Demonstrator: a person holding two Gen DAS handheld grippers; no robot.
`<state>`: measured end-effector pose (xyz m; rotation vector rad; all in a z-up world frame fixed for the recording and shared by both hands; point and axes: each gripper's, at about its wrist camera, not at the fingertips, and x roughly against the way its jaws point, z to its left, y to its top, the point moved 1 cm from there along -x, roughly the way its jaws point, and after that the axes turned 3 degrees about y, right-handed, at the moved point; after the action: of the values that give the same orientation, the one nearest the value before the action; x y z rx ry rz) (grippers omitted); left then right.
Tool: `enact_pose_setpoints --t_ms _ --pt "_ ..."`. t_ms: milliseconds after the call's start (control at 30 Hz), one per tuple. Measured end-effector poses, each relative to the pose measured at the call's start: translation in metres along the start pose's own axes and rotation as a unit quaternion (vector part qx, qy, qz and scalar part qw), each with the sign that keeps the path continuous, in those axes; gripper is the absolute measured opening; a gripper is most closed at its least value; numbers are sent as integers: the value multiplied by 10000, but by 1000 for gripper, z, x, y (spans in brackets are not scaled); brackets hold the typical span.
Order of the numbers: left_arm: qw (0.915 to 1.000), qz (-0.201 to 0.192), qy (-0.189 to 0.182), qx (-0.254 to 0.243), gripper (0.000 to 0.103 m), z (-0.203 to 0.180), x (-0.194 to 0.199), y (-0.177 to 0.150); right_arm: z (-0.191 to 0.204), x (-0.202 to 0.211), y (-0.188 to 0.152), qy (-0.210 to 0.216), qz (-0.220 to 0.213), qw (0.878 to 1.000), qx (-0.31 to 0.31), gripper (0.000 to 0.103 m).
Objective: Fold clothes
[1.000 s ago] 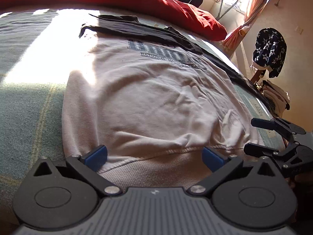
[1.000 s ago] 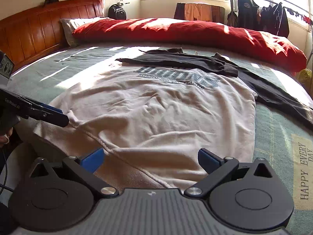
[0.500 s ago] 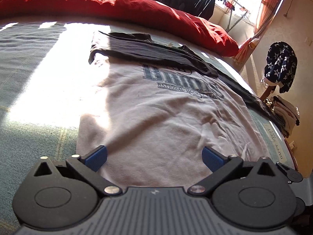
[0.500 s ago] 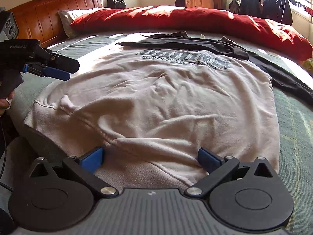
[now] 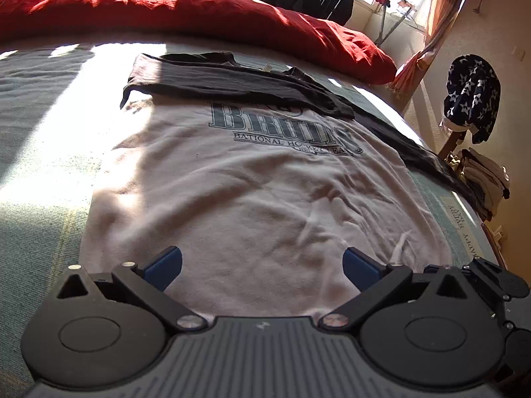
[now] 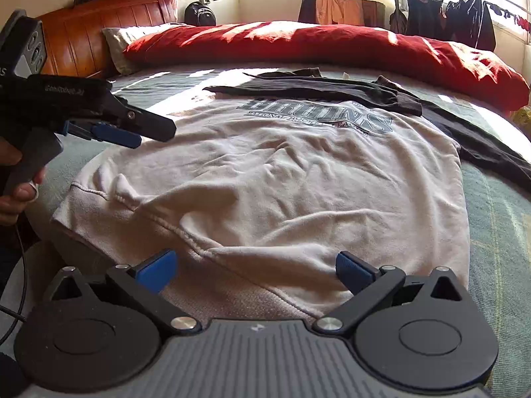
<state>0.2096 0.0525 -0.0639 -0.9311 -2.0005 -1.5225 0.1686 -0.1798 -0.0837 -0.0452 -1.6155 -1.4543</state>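
2 garments lie on the bed [image 6: 497,232]: a pale sweatshirt [image 6: 282,182] printed "BRUINS" spread flat, hem toward the near edge, and a dark shirt [image 6: 332,88] across its far end, trailing right. Over the hem's right part hovers the right tool [image 6: 254,270], fingers spread wide, gripping nothing. At left the left tool [image 5: 262,265], held by a hand [image 6: 15,195], hangs above the sweatshirt's left edge, likewise released. Beyond, a red duvet [image 6: 332,46] lies along the far side.
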Motion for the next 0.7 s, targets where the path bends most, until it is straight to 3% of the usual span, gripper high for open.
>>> enact_pose_setpoints --t_ms 67,233,400,567,700 --pt "9994 163 271 170 102 7 -7 -5 10 -2 11 347 -85 9992 161 103" --pt "9991 204 213 315 102 19 3 -8 36 -11 37 1147 -244 9915 563 103" --pt "9992 169 171 320 102 26 5 -15 34 -43 19 1000 566 9931 216 103" --pt "9996 92 259 94 102 9 7 -8 24 -20 -3 945 310 9950 -29 103" --pt "9995 -90 -134 -289 102 -18 21 -1 21 -7 5 762 275 9966 -151 103"
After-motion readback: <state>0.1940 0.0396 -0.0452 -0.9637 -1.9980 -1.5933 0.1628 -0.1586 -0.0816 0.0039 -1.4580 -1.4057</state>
